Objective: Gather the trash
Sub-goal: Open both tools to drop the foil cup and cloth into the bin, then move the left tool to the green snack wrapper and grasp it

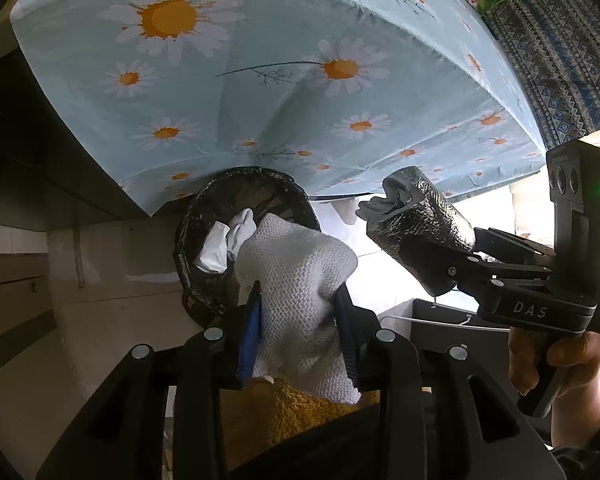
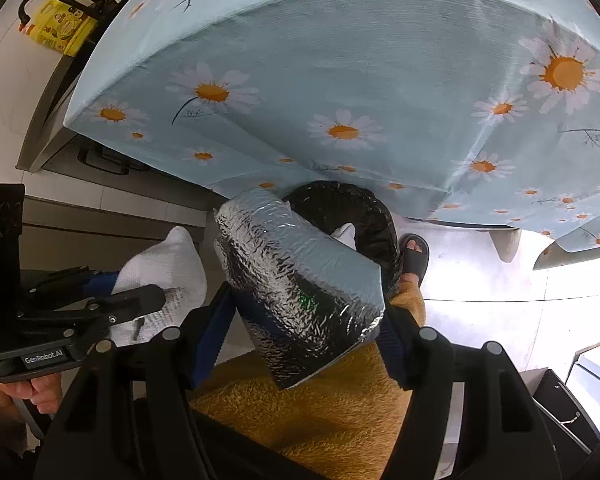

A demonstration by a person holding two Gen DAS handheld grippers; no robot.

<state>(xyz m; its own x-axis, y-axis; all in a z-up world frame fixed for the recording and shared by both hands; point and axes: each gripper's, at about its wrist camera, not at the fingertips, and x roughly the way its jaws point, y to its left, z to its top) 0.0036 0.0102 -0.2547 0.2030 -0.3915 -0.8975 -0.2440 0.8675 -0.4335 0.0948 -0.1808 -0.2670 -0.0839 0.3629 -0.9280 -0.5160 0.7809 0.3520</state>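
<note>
My left gripper (image 1: 300,314) is shut on a white waffle-textured paper towel (image 1: 300,272), pinched between its blue pads just above a black-lined trash bin (image 1: 188,248). Crumpled white tissue (image 1: 224,240) lies inside the bin. To the right, my right gripper (image 1: 420,256) is shut on a crinkled silver foil pack (image 1: 424,216). In the right wrist view the foil pack (image 2: 292,272) fills the space between the pads of the right gripper (image 2: 308,320), in front of the bin (image 2: 380,208). The left gripper (image 2: 140,292) with the towel (image 2: 164,268) is at the left.
A table with a light-blue daisy cloth (image 1: 260,100) overhangs the bin. A foot in a dark slipper (image 2: 414,252) stands beside the bin, and yellow fleece clothing (image 2: 320,400) is below the grippers. A yellow jug (image 2: 60,32) sits on the floor at far left.
</note>
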